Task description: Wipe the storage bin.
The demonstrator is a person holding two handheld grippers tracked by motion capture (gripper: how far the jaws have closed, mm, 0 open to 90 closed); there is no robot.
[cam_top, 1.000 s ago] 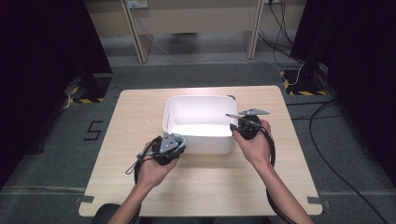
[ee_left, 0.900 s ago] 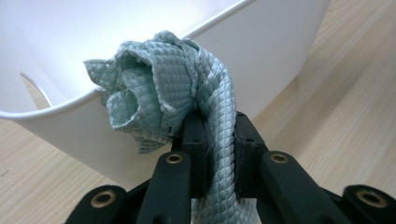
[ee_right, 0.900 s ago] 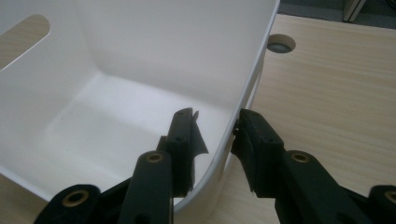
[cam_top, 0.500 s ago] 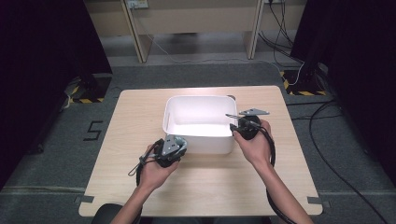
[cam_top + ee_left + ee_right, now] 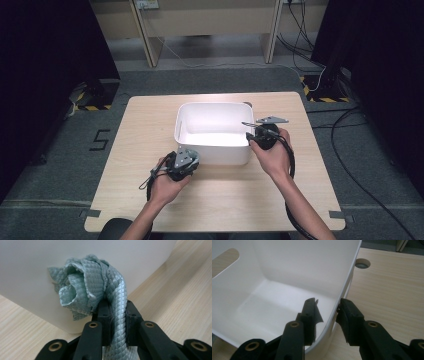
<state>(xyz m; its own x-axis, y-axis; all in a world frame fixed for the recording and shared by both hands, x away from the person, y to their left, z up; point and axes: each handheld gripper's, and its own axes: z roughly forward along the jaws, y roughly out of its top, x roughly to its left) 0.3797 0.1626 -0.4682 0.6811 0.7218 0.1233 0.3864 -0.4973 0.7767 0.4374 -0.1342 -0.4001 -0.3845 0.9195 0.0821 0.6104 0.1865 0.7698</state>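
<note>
You have the left gripper (image 5: 113, 315) clamped on a soft, limp grey cloth (image 5: 90, 285) pressed against the white tub (image 5: 212, 130) outer wall on the desk (image 5: 150, 125), right gripper (image 5: 327, 312) pinching the light, stiff tub's rim.

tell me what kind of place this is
Probably a lab or recording room, not a home: a bare wooden table on grey carpet, black curtains on both sides, loose cables and hazard-striped tape on the floor.
</note>
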